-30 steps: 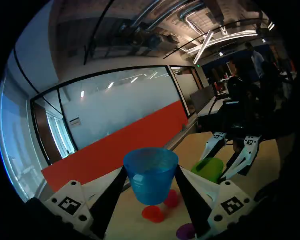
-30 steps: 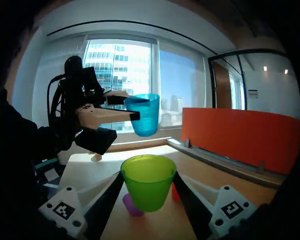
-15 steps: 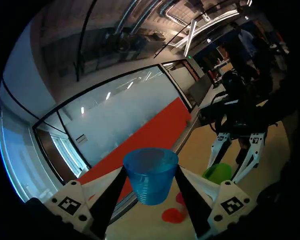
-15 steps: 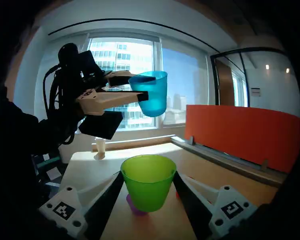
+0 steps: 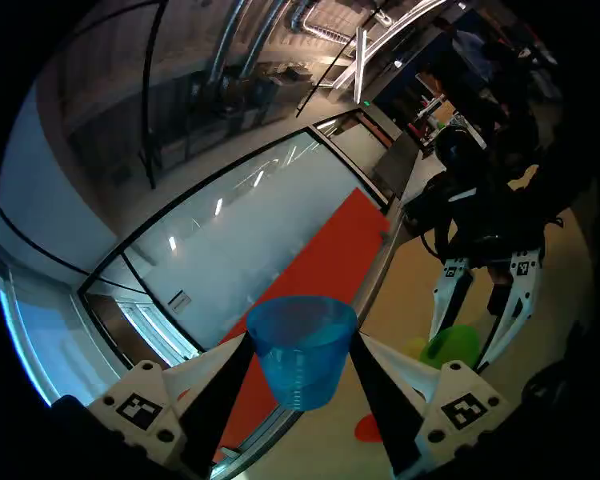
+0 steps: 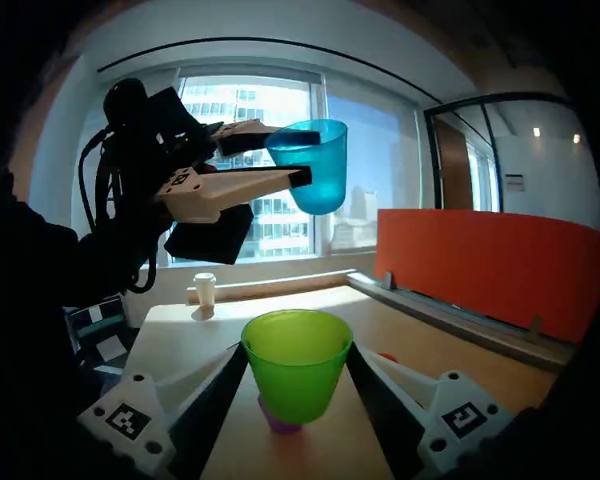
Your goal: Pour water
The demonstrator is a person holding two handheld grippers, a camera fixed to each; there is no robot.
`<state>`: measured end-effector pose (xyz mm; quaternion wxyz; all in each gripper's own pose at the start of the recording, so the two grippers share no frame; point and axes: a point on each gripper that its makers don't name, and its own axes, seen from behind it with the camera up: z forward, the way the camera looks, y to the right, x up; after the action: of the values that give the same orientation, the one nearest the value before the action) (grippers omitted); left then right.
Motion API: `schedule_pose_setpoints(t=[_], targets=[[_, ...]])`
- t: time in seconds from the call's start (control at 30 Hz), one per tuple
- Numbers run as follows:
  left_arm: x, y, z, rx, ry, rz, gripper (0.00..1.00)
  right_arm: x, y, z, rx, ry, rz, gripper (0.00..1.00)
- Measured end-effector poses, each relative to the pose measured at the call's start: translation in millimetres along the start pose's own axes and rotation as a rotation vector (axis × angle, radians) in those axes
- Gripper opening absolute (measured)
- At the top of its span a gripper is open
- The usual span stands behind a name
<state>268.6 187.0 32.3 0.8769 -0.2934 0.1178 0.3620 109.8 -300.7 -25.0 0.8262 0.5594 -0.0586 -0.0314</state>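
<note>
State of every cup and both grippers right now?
left gripper: shut on blue cup, held high.
blue cup: gripped, near upright; contents not discernible.
right gripper: shut on green cup.
green cup: gripped, upright, no water visible inside.
paper cup: upright on the table, far end, ungripped.

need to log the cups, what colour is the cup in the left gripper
Translucent blue cup, clearest in the right gripper view.

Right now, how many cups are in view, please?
4: blue cup in left gripper, green cup in right gripper, purple cup behind it, white cup by window; red thing unclear.
</note>
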Motion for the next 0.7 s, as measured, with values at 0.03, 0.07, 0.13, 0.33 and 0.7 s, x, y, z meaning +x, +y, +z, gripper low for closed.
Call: schedule_pose_setpoints(t=[0.03,0.07,0.13,0.33,0.7], targets=[[0.1,0.1,0.2,0.001,0.0,0.01,0.85,0.0,0.1,0.1,0.0,0.001,0.0,0.91],[0.3,0.3,0.5,0.003,0.001,0.02,0.85,-0.1,0.1,0.2,-0.001,0.001,0.0,0.91],[0.3,1.5,0.9,0.001,-0.001,0.039,0.85,0.2,0.4,0.5,0.0,0.001,0.001,0.91],[-0.2,2.1,2.5,0.006,-0.007,0.105,0.85,0.4,-0.1,1.7,0.001,0.001,0.001,0.91],[1.7,4.8,4.0,0.015,-0.008,0.204,0.85,-0.2,-2.1,4.7,0.004,-0.001,-0.003,0.91]])
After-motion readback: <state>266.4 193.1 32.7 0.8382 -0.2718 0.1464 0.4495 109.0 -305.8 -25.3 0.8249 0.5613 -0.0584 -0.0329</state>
